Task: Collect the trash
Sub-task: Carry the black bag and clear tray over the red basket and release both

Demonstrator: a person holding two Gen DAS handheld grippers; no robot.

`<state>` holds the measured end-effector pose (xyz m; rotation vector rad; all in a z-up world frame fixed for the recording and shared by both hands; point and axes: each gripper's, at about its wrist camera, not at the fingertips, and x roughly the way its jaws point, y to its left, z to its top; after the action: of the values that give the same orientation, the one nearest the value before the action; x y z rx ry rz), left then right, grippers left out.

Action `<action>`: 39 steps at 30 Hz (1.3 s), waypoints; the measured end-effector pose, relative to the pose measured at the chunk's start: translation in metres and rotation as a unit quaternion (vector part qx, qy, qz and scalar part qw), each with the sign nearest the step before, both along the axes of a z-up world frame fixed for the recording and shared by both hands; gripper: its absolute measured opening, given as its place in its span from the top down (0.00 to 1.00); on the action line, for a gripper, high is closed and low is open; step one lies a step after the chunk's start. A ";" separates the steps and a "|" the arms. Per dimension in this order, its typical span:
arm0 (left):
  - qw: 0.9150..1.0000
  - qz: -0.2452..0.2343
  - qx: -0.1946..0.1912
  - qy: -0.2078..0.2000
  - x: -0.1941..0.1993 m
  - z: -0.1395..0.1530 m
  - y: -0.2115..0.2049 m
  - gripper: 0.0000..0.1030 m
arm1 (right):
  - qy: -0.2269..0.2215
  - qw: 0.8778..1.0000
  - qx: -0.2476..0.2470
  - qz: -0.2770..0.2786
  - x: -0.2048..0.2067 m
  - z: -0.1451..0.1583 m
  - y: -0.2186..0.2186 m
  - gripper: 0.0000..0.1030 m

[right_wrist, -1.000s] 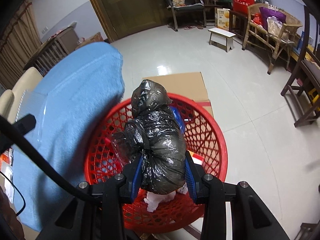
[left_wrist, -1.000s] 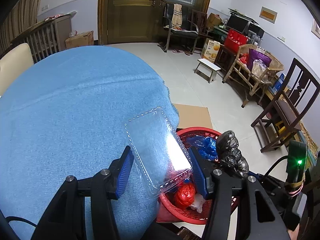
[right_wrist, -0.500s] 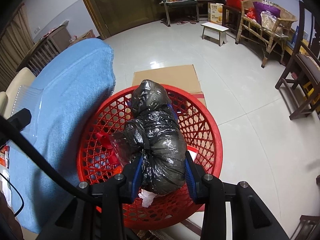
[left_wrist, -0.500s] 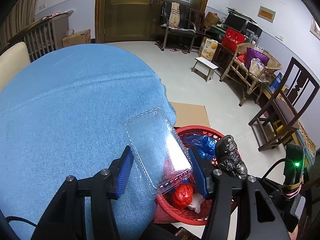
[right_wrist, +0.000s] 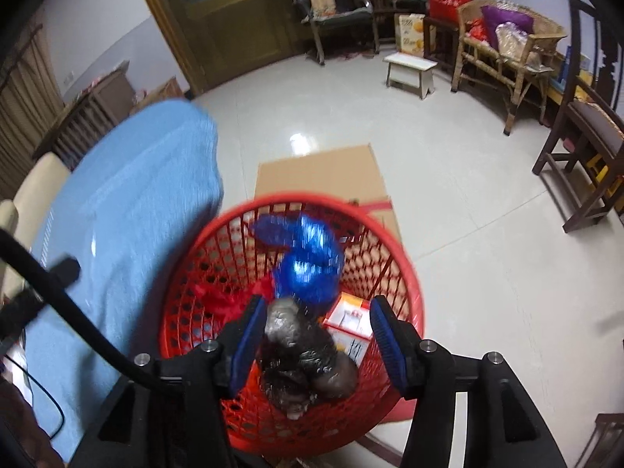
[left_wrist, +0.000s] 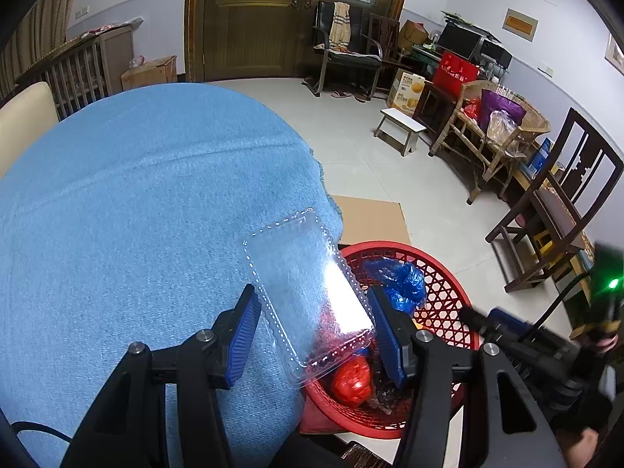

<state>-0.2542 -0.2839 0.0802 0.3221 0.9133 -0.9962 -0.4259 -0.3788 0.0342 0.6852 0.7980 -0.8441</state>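
Note:
A red mesh basket (right_wrist: 405,280) stands on the floor beside the blue-covered table (left_wrist: 136,214). My right gripper (right_wrist: 314,331) is open above it. The black trash bag (right_wrist: 304,358) lies loose in the basket below the fingers, next to a blue bag (right_wrist: 308,265), red trash and a small carton (right_wrist: 349,321). My left gripper (left_wrist: 312,331) holds a clear plastic clamshell container (left_wrist: 308,292) between its blue pads at the table's edge, overhanging the basket (left_wrist: 440,292). A red bag (left_wrist: 353,376) shows inside.
A flat cardboard sheet (right_wrist: 319,171) lies on the tiled floor behind the basket. A small white stool (right_wrist: 409,68), wicker bench (right_wrist: 507,46), dark wooden chairs (right_wrist: 585,156) and a wooden door (left_wrist: 253,19) line the room's far side.
My right gripper has opened and let go of the black trash bag, which has dropped into the red basket. My left gripper still holds the clear container.

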 end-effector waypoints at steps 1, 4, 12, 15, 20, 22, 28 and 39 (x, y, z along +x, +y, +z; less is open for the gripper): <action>1.000 -0.001 0.001 -0.001 -0.001 0.000 -0.001 0.44 | -0.007 1.000 -0.005 -0.005 -0.002 0.005 -0.002 0.42; 1.000 -0.006 0.005 -0.002 -0.003 -0.001 -0.003 0.44 | -0.025 0.999 -0.016 -0.016 -0.007 0.018 -0.009 0.42; 0.999 -0.029 0.019 -0.009 -0.017 -0.006 -0.015 0.44 | -0.064 0.997 -0.032 -0.041 -0.018 0.040 -0.025 0.41; 0.999 -0.040 0.026 -0.013 -0.025 -0.009 -0.020 0.44 | -0.075 0.995 -0.033 -0.051 -0.024 0.044 -0.031 0.41; 0.998 -0.051 0.039 -0.020 -0.032 -0.014 -0.028 0.43 | -0.093 0.993 -0.041 -0.064 -0.030 0.052 -0.037 0.41; 0.997 -0.053 0.044 -0.020 -0.033 -0.016 -0.030 0.43 | -0.098 0.992 -0.043 -0.066 -0.031 0.054 -0.039 0.40; 0.996 -0.061 0.060 -0.024 -0.039 -0.022 -0.036 0.38 | -0.110 0.990 -0.047 -0.068 -0.032 0.058 -0.039 0.40; 0.996 -0.060 0.071 -0.008 -0.037 -0.024 -0.039 0.25 | -0.117 0.989 -0.057 -0.068 -0.032 0.065 -0.036 0.39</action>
<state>-0.2908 -0.3226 0.0559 0.5098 0.9616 -1.0388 -0.4579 -0.4143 0.0988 0.7275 0.4933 -0.9063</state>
